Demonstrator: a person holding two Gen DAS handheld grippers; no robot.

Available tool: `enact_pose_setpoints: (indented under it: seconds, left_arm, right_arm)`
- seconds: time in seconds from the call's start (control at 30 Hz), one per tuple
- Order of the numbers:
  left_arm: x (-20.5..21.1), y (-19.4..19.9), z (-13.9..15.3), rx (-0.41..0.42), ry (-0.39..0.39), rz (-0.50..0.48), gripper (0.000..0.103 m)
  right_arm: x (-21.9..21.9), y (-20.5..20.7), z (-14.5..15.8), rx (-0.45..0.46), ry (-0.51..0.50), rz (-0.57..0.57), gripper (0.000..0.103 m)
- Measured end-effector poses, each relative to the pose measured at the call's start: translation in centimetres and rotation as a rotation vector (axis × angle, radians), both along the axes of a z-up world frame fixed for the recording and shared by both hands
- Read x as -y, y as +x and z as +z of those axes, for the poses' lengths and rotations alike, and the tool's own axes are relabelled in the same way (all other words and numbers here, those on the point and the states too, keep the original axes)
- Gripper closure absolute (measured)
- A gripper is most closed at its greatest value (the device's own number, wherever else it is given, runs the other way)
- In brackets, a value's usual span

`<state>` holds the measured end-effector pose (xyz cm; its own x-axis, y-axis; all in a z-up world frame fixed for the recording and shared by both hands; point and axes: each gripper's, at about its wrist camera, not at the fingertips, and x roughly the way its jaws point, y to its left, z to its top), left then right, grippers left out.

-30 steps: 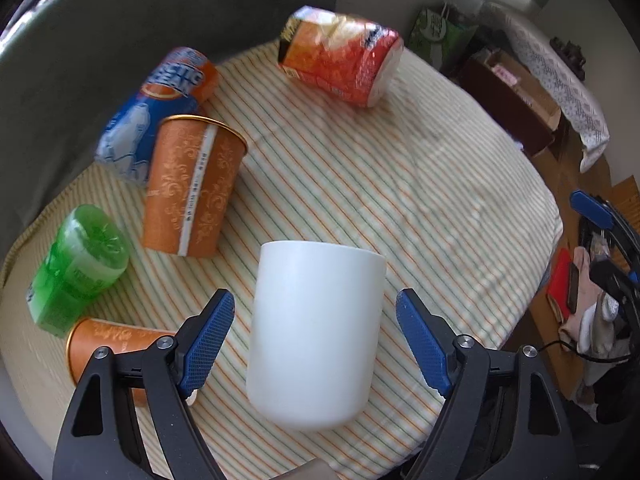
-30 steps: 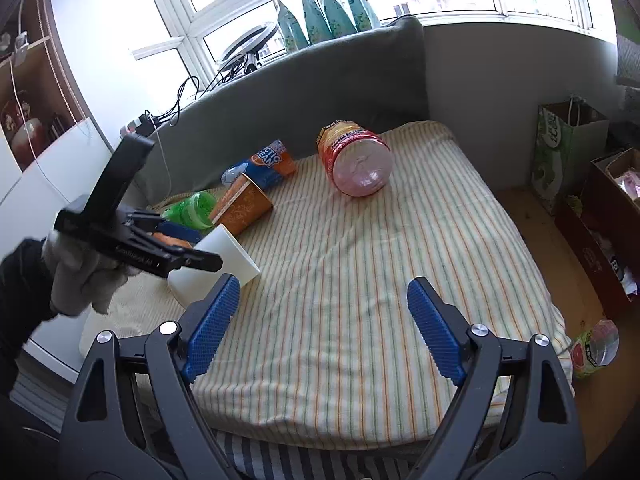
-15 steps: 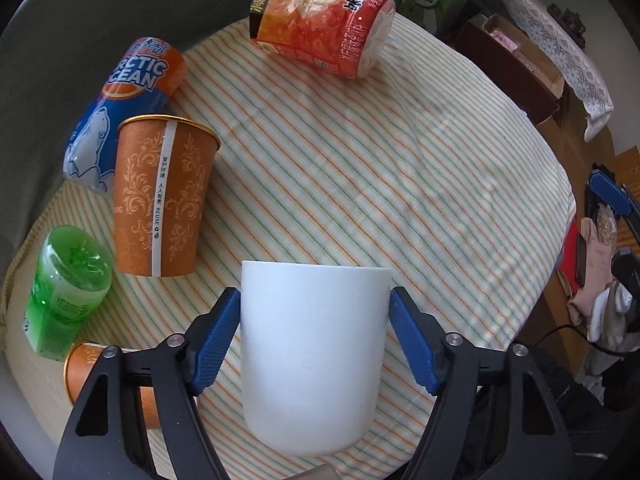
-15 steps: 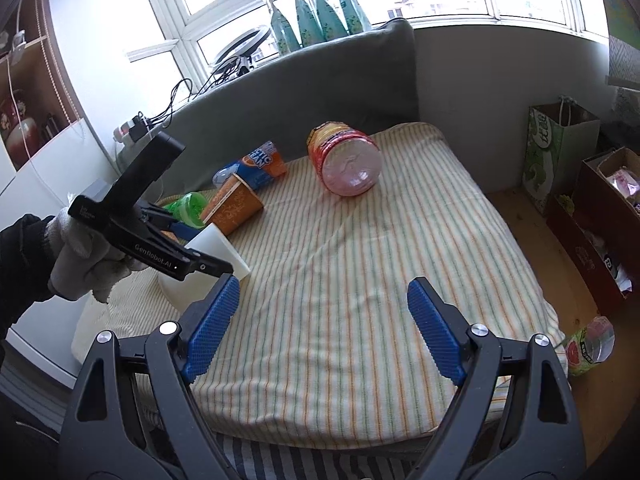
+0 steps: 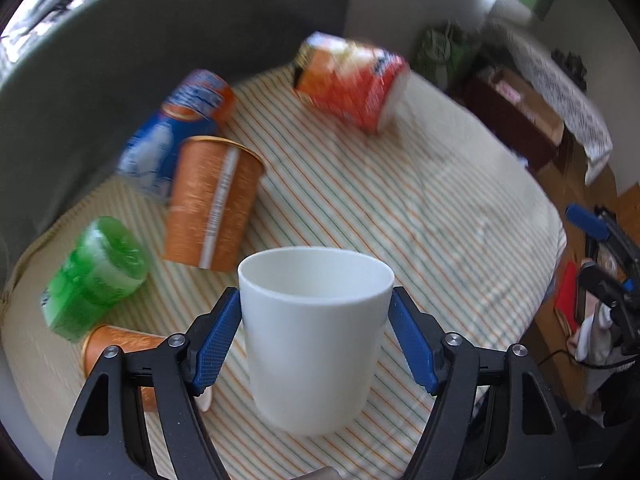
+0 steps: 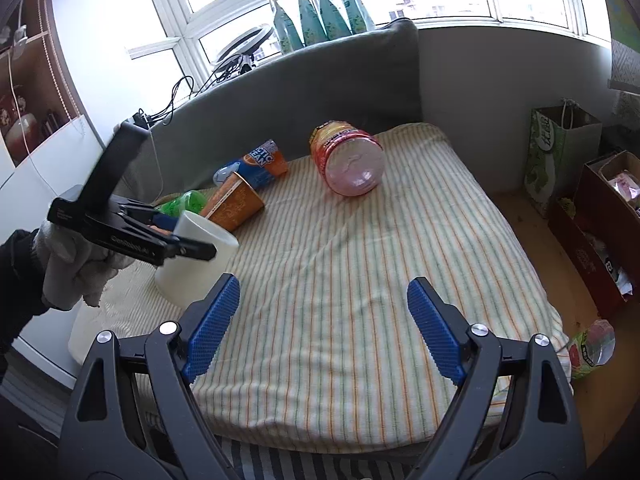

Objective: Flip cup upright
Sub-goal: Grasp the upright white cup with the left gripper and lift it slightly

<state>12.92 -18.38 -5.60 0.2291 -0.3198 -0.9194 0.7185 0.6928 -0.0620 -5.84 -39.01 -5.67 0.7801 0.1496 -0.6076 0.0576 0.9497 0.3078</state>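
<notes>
A plain white cup (image 5: 314, 340) sits between my left gripper's blue pads (image 5: 214, 346), which press its sides near the rim. My left gripper (image 5: 316, 336) is shut on it. The cup is tilted with its open mouth up and away from me, its base near the striped cloth (image 5: 440, 216). In the right wrist view the cup (image 6: 196, 258) shows at the left, held by the left gripper (image 6: 200, 250). My right gripper (image 6: 324, 328) is open and empty above the cloth's front part.
On the cloth lie an orange paper cup (image 5: 212, 204), a second orange cup (image 5: 120, 352), a green bottle (image 5: 96, 272), a blue-orange can (image 5: 176, 128) and a large orange jar (image 5: 352, 84). A grey backrest (image 6: 300, 92) bounds the far side. Bags and boxes (image 6: 592, 184) stand on the floor at right.
My left gripper closed onto the white cup and tipped it from lying on its side, so its open mouth now faces up. The right gripper stayed open and barely moved.
</notes>
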Motion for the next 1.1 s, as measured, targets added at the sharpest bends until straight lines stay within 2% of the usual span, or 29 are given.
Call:
enact_pose_setpoints:
  seconds: [0.17, 0.43, 0.73, 1.1]
  left_arm:
    - [-1.7, -1.5, 1.4, 0.116, -0.085, 0.058, 0.029]
    - [-2.6, -1.7, 0.9, 0.161, -0.179, 0.114, 0.029]
    - [-1.7, -2.8, -0.3, 0.254, -0.202, 0.094, 0.029]
    - [-2.5, -3.2, -0.7, 0.283, -0.259, 0.128, 0.029]
  right_arm:
    - [-0.7, 0.5, -0.1, -0.003, 0.002, 0.020, 0.015]
    - [-2.3, 1.1, 0.0, -0.007, -0.024, 0.061, 0.015]
    - [-3.0, 1.5, 0.0, -0.015, -0.017, 0.073, 0.015]
    - [-3.2, 1.7, 0.1, -0.016, -0.019, 0.076, 0.015]
